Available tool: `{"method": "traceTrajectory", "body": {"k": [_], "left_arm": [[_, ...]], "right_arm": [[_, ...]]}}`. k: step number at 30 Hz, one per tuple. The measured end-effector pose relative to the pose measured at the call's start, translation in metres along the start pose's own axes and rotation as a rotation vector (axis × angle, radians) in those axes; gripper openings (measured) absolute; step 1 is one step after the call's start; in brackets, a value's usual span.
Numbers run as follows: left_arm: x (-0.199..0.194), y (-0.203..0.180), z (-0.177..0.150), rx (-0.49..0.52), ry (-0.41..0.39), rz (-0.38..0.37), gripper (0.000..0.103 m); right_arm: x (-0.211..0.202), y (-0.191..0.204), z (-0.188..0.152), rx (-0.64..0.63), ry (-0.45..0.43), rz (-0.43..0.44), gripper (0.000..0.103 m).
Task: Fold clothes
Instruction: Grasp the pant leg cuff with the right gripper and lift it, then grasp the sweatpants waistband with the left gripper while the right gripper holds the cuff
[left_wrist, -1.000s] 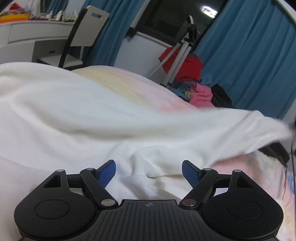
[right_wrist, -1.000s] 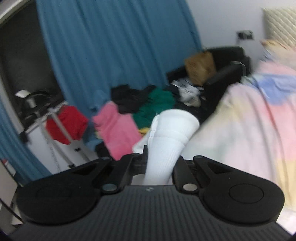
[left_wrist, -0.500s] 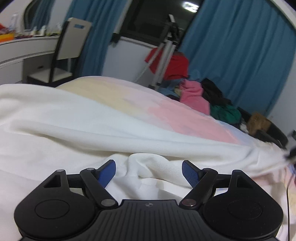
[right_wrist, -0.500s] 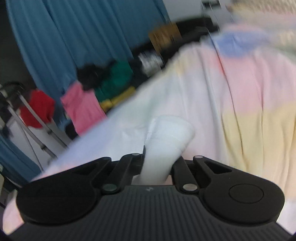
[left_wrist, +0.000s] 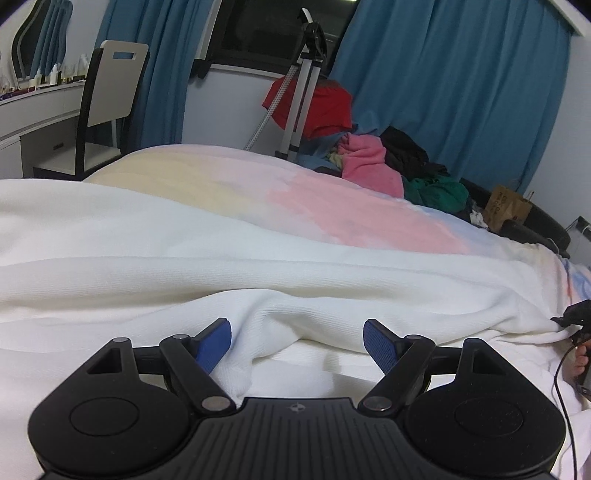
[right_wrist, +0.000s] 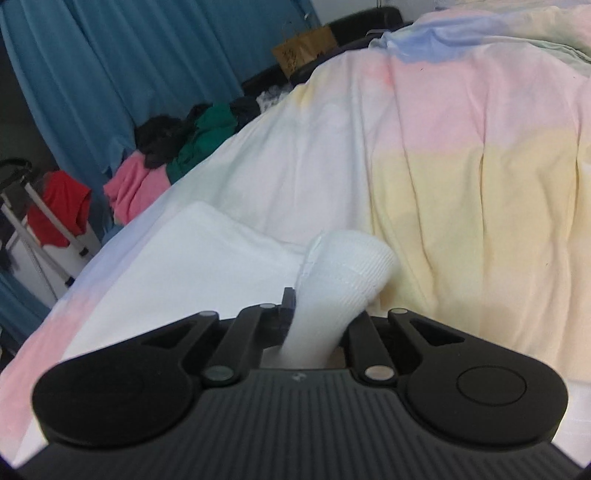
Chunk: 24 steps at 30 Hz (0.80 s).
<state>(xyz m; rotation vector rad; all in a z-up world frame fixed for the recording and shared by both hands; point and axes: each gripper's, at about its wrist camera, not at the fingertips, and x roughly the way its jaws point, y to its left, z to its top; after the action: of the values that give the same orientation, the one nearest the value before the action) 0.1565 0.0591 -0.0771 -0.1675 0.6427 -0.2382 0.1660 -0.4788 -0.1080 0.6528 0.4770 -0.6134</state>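
Observation:
A white knit garment (left_wrist: 184, 258) lies spread across the pastel bedspread (left_wrist: 332, 214). My left gripper (left_wrist: 297, 341) is open just above a raised fold of it; the blue pads (left_wrist: 216, 343) stand wide apart, the left one touching cloth. My right gripper (right_wrist: 321, 317) is shut on a ribbed white cuff (right_wrist: 343, 273) of the garment, which sticks up between the fingers. The rest of the white cloth (right_wrist: 207, 258) lies flat to its left. The right gripper also shows at the far right edge of the left wrist view (left_wrist: 576, 317), pinching the cloth's end.
A pile of red, pink, green and black clothes (left_wrist: 388, 158) lies beyond the bed by blue curtains (left_wrist: 443, 74). A metal stand (left_wrist: 299, 92), a chair (left_wrist: 110, 96) and a white desk (left_wrist: 33, 118) stand at the back left. A brown paper bag (right_wrist: 303, 48) sits on a dark seat.
My right gripper has carried the cuff down from the air to just above the bed. The garment now lies stretched low across the bed. My left gripper stays open over the fold.

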Motion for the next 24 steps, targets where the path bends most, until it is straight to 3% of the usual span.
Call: {"method": "traceTrajectory", "body": {"k": [1, 3, 5, 13, 19, 24], "left_arm": [[-0.002, 0.0, 0.0, -0.001, -0.003, -0.002, 0.081], [-0.009, -0.001, 0.002, 0.004, -0.017, -0.003, 0.081], [-0.018, -0.002, 0.002, 0.012, -0.032, -0.003, 0.081], [-0.076, -0.005, -0.006, 0.038, -0.07, -0.004, 0.089], [-0.121, -0.014, -0.015, 0.093, -0.062, -0.005, 0.102], [-0.153, -0.02, -0.024, 0.117, -0.065, -0.008, 0.103]], "right_arm": [[-0.007, 0.0, -0.002, -0.004, -0.002, 0.005, 0.023], [-0.022, 0.0, -0.005, -0.011, -0.007, 0.015, 0.056], [-0.037, 0.0, -0.009, -0.018, -0.012, 0.025, 0.077], [-0.113, -0.014, -0.034, -0.008, -0.031, 0.06, 0.076], [-0.152, -0.027, -0.044, -0.043, 0.034, -0.055, 0.076], [-0.156, -0.046, -0.045, -0.008, 0.035, -0.094, 0.076]]}}
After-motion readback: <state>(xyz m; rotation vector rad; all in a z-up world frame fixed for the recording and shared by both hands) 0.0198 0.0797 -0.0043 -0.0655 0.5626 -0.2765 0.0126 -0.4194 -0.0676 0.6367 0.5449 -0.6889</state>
